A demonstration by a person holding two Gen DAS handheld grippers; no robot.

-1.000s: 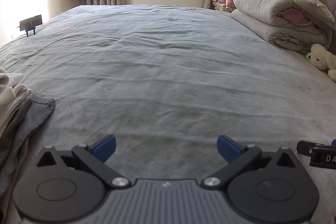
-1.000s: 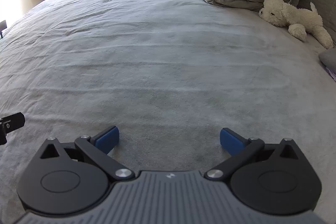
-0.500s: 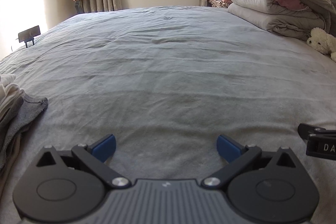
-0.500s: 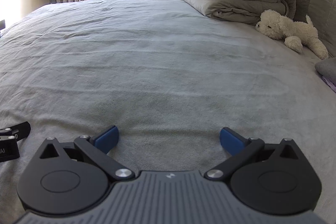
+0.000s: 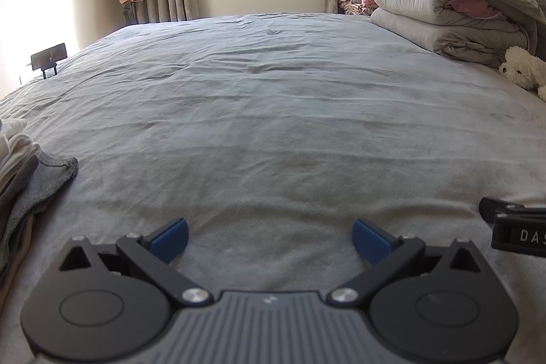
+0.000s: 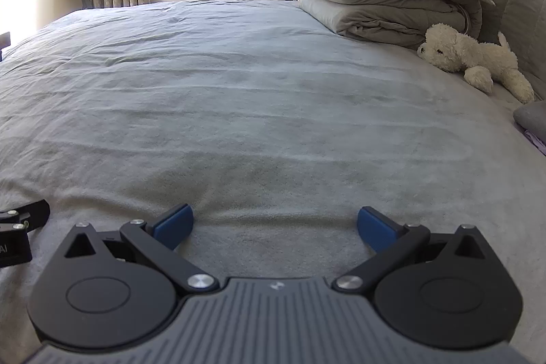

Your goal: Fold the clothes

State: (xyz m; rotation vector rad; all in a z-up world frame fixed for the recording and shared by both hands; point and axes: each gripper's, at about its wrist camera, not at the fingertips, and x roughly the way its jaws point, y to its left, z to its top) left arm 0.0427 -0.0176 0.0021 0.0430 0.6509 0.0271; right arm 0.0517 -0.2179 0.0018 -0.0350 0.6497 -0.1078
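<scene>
Your left gripper (image 5: 269, 236) and right gripper (image 6: 274, 224) both have fingers spread wide, nothing between them, low over bare bed (image 5: 273, 111). Clothes pile (image 5: 24, 173) sits at the left edge of the left wrist view. Step: none picked yet. Next move likely needs the left fingers swung toward that pile.

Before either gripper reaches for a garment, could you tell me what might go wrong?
The clothes pile sits layered at the bed's left edge, so the open left gripper may pinch several garments at once. The right gripper, also open, sits close beside it, so they could collide.
</scene>
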